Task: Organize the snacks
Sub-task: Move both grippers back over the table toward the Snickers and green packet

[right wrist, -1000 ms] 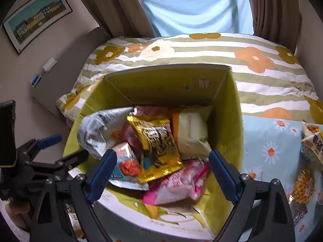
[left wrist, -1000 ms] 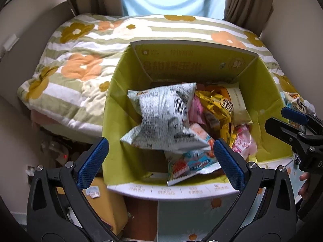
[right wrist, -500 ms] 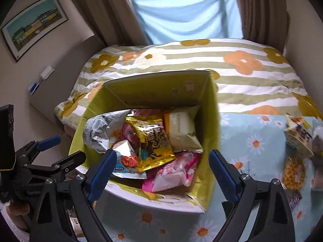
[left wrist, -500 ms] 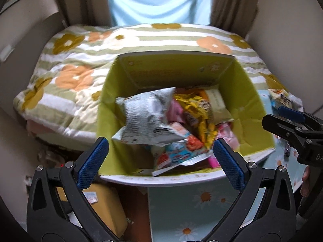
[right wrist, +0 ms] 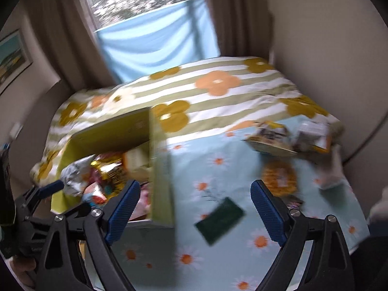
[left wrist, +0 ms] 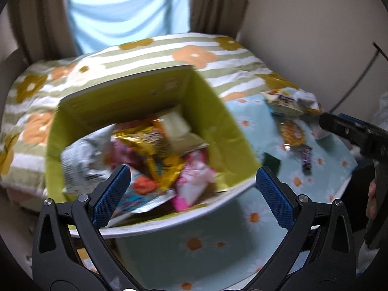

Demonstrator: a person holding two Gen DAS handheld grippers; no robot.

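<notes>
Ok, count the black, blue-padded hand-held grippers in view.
2: the left hand-held gripper open before the yellow-green cardboard box, the right hand-held gripper open over the daisy-print cloth.

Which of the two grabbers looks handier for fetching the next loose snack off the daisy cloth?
The right gripper, probably: its open jaws frame the dark green packet, with loose snacks just beyond. The left gripper faces the yellow-green box.

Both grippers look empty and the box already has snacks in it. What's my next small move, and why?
Probably bring the open right gripper down onto the dark green packet. It lies loose on the daisy tablecloth almost between the fingers, the closest snack outside the yellow-green box, while other packets sit farther off.
</notes>
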